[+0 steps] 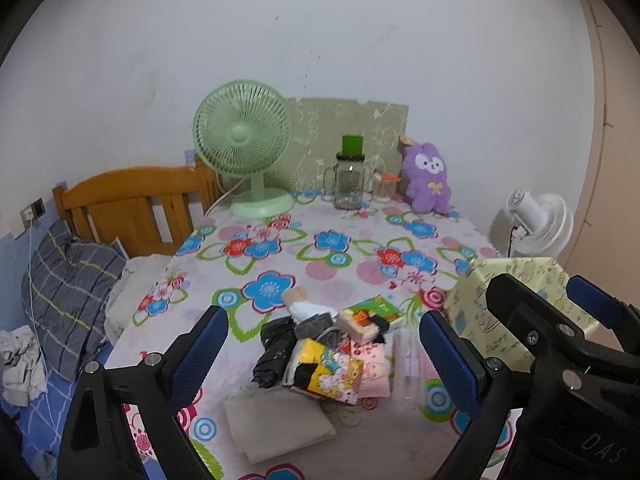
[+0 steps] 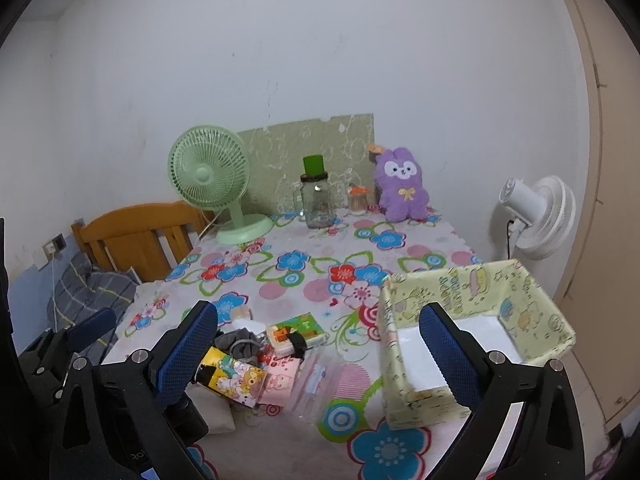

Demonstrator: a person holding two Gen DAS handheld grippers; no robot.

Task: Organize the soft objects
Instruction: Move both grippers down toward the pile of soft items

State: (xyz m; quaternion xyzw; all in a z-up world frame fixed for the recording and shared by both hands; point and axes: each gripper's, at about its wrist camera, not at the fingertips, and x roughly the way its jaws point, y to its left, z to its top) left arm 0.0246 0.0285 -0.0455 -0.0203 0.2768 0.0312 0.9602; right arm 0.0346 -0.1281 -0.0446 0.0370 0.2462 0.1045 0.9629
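- Over the near edge of the flowered surface (image 1: 320, 256): left tongs (image 1: 324, 356) raised above the pile, blue pads spread wide apart, nothing between them.
- To the right of those: right tongs (image 2: 320, 356) likewise lifted clear, pads wide apart and empty, one pad in front of the pile, the other in front of the fabric box (image 2: 476, 332).
- Between the left tongs' pads: heap of soft objects (image 1: 320, 352) lying touching and overlapping on the surface, with a black rolled bundle (image 1: 276, 352), a yellow cartoon-print packet (image 1: 332, 376), a pink packet (image 1: 372, 372), a green tissue pack (image 1: 372, 312) and a grey folded cloth (image 1: 276, 428) nearest the camera.
- Just right of the heap: pale yellow printed fabric box, open top, white floor bare where visible.
- At the far end, well apart from the heap: purple plush bunny (image 2: 402, 184) upright against the wall, beside a glass jar (image 2: 318, 196) and a green fan (image 2: 212, 184).
- Hard to make out: clear plastic bag (image 2: 320, 376) beside the pink packet, contents unclear; part of the heap hidden behind the right tongs' pad in the right wrist view.
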